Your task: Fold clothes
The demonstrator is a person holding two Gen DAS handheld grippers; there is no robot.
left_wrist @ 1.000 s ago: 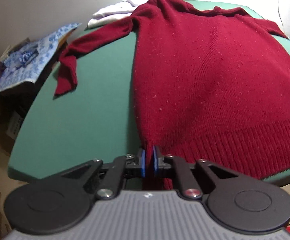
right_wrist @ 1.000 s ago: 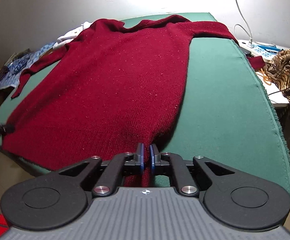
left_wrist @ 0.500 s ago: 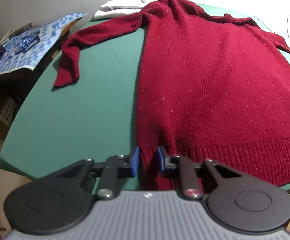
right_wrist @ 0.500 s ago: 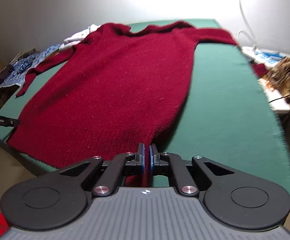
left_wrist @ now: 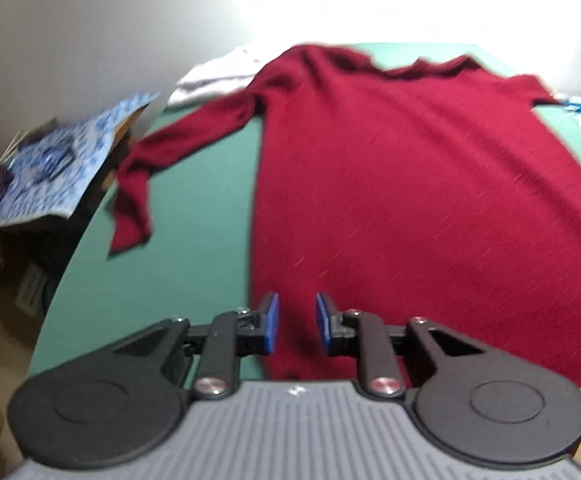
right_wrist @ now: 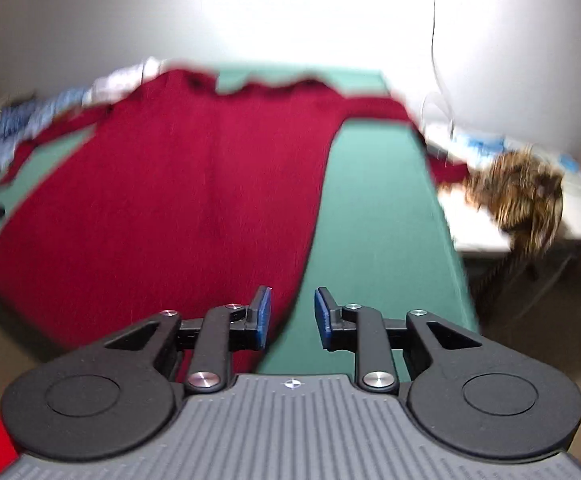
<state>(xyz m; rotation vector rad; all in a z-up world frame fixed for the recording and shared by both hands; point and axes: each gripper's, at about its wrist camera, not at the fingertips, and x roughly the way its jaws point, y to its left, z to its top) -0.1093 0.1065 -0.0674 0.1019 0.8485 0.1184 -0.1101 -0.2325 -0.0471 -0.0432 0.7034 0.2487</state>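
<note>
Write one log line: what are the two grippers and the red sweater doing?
left gripper: open | right gripper: open | sweater: flat on table, unheld

wall (right_wrist: 90, 20): pale, glare at top | table (right_wrist: 370, 208): green | side surface (right_wrist: 478, 236): white

Sweater (left_wrist: 430, 184) dark red; table (left_wrist: 194, 216) green; claw pads (left_wrist: 271, 324) blue; side cloth (left_wrist: 46, 160) blue-white print, blurred.

A red sweater (left_wrist: 430, 200) lies spread flat on a green bench (left_wrist: 194, 208), one sleeve (left_wrist: 162, 160) stretched left. The left claw (left_wrist: 295, 322) is parted over its hem.
</note>
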